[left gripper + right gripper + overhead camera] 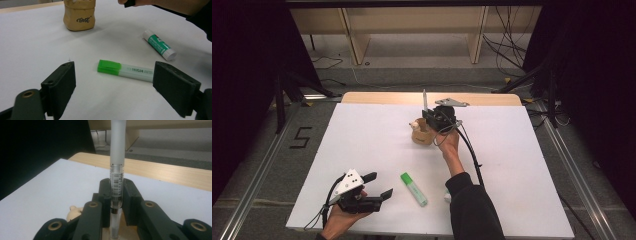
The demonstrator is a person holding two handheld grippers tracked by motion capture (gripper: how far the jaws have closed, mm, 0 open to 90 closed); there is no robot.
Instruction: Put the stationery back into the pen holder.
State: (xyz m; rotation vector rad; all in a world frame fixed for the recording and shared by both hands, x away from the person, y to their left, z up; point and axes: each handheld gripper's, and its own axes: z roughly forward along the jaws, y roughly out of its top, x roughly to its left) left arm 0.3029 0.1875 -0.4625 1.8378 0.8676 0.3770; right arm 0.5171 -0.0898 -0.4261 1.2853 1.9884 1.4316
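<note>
A white table [377, 150] is taking up most of the high view, with a wooden edge showing at its far side. Toward the far middle a tan pot [422, 135] is standing upright, marked "Best" on its side in the left gripper view [79, 15]; something pale is poking out of its top, too small to make out. The right gripper [432, 119] is hovering right over that pot, its jaws clamping a pen [425, 100] between them. The pen is standing upright, its long axis vertical, the frosted end pointing up and the lower end pointing down toward the pot's mouth [117, 182]. Whether its tip is already inside the pot cannot be told. At the near left the left gripper [379, 186] is resting low in the person's hand, jaws spread wide with nothing between them. Just beyond them a green highlighter [125, 70] is lying flat, cap pointing away to the left. A glue stick [159, 45] is lying farther off, beside the person's right sleeve.
</note>
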